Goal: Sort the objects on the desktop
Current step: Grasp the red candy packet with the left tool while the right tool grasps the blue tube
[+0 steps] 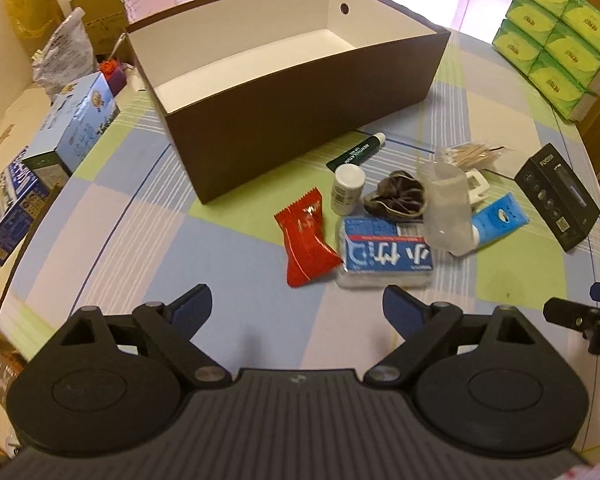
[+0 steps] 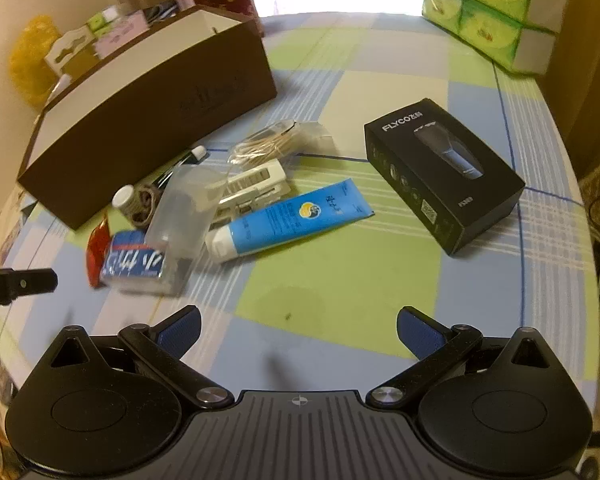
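Both tools hover spread wide, nothing between them: left tool, right tool. The clutter, red snack packet included, waits beside the empty brown box, handy for dropping in.

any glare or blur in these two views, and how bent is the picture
Left wrist view: sharp overall, window glare behind the brown box, whose straight edges bow from fisheye. Right wrist view: the window blows out white at the top, the clutter around the blue tube is slightly smeared, and the table edge curves strongly.
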Demonstrator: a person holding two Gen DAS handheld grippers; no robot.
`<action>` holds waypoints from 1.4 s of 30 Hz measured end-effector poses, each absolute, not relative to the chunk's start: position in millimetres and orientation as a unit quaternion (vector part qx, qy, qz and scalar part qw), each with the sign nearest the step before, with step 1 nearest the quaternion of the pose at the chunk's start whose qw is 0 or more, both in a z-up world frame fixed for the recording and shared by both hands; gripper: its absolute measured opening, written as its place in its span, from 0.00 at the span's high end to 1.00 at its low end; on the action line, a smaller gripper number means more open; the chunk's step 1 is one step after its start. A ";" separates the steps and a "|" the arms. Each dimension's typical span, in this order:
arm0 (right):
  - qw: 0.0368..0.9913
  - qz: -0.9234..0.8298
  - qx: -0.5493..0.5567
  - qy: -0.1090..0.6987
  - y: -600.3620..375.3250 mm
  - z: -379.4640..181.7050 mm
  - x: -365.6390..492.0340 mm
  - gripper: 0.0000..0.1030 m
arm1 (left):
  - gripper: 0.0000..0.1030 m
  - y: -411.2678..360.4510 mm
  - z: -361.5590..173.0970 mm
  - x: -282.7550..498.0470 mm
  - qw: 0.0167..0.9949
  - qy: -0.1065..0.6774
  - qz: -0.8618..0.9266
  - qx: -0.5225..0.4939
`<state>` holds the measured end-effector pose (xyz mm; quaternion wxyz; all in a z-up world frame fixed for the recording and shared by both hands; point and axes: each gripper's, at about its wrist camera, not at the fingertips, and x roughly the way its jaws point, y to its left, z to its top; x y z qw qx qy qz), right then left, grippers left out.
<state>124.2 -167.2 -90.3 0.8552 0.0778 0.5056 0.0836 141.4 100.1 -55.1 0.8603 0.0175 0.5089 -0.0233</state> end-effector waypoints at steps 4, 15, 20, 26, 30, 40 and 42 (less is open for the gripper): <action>0.852 0.063 0.084 0.512 -161.2 -96.1 132.0 0.02 | 0.29 107.2 -64.4 160.4 0.857 0.513 -0.042 0.014; 0.850 0.014 0.112 0.515 -155.2 -104.3 143.7 0.02 | 0.51 113.3 -87.1 209.3 0.847 0.523 -0.093 0.008; 0.855 -0.014 0.141 0.499 -155.9 -102.8 152.3 0.02 | 0.66 114.6 -102.4 224.4 0.839 0.533 -0.107 0.005; 0.856 -0.038 0.178 0.484 -155.3 -105.0 168.7 0.02 | 0.75 116.8 -120.4 231.6 0.833 0.539 -0.119 0.031; 0.854 -0.037 0.193 0.482 -149.1 -110.8 180.7 0.16 | 0.76 120.1 -122.7 230.6 0.837 0.530 -0.126 0.049; 0.847 -0.031 0.150 0.510 -129.4 -127.3 203.6 0.44 | 0.76 135.7 -121.2 226.2 0.832 0.539 -0.122 0.048; 0.845 -0.024 0.108 0.524 -123.2 -127.4 203.7 0.49 | 0.76 138.0 -120.5 224.4 0.831 0.541 -0.120 0.046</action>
